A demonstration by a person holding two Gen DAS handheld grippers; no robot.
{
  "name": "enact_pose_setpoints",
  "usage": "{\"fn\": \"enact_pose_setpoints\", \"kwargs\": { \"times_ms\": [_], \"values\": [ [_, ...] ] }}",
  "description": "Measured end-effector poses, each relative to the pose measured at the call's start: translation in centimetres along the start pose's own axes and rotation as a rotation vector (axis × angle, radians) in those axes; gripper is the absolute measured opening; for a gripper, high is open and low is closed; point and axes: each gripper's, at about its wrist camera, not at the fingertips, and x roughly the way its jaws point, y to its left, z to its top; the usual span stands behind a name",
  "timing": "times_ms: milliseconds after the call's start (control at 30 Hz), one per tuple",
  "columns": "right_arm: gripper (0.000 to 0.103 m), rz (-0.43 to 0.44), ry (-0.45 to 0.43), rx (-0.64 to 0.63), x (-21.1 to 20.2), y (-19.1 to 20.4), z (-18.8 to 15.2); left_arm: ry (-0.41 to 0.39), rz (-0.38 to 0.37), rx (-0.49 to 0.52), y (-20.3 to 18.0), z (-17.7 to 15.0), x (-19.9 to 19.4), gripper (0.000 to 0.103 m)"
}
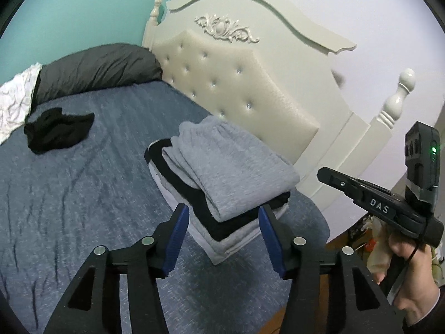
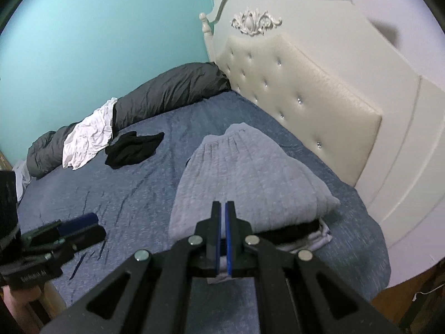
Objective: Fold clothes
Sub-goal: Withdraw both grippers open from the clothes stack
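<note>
A stack of folded clothes sits on the blue bed near the headboard, with a grey garment on top of black and pale layers; it also shows in the right wrist view. A crumpled black garment lies loose further up the bed, also in the right wrist view. My left gripper is open and empty, hovering just short of the stack's near corner. My right gripper is shut with nothing between its fingers, above the stack's near edge; it shows from the side in the left wrist view.
A dark grey pillow and a white crumpled cloth lie along the teal wall. The cream tufted headboard borders the bed on the right. The blue bedspread is wrinkled. Wooden floor shows past the bed's corner.
</note>
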Motion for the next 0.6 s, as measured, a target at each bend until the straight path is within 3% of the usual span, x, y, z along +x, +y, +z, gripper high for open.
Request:
{"fn": "enact_pose_setpoints", "kwargs": {
  "times_ms": [400, 600],
  "values": [
    [0.006, -0.02, -0.062, 0.034, -7.3, 2.8, -3.2, -0.059, 0.016, 0.079, -1.3, -1.5, -7.5, 0.078],
    [0.014, -0.034, -0.089, 0.06, -10.7, 4.0, -5.0, -0.071, 0.024, 0.103, -1.5, -3.0, -10.4, 0.087]
  ]
}}
